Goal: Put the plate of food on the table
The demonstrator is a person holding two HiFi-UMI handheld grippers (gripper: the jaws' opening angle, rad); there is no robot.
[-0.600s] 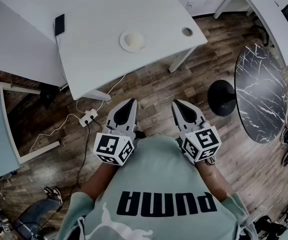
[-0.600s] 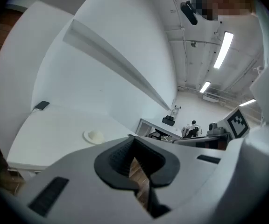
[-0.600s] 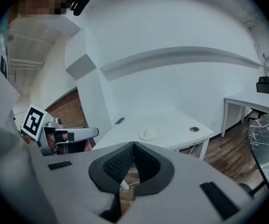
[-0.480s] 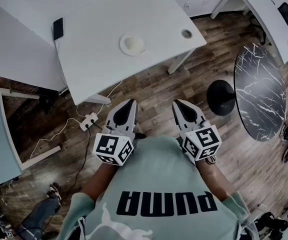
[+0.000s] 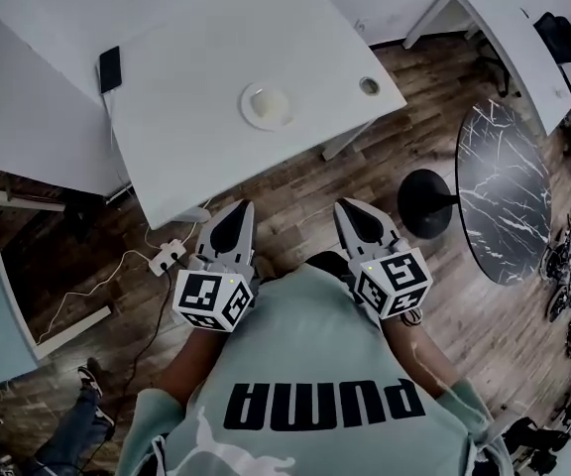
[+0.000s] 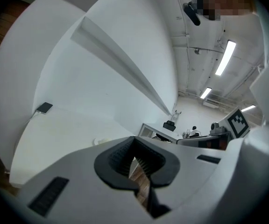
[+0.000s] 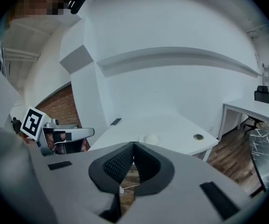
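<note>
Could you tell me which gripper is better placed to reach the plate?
Left, probably: the left gripper and right gripper are both shut and empty, but the left sits nearer the plate.

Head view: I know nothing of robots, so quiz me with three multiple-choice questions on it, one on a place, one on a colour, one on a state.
1. Where is the plate of food? A on the white table; B on the floor; C on a chair.
2. What colour is the round table top? A red; B black with white veins; C plain white.
3. How are the left tongs and right tongs? A both wide open; B both shut, empty; C clamped on the plate.

1 A: the plate sits near the table's middle.
2 B: pale veins cross its dark top.
3 B: each pair's tips meet with nothing between.
</note>
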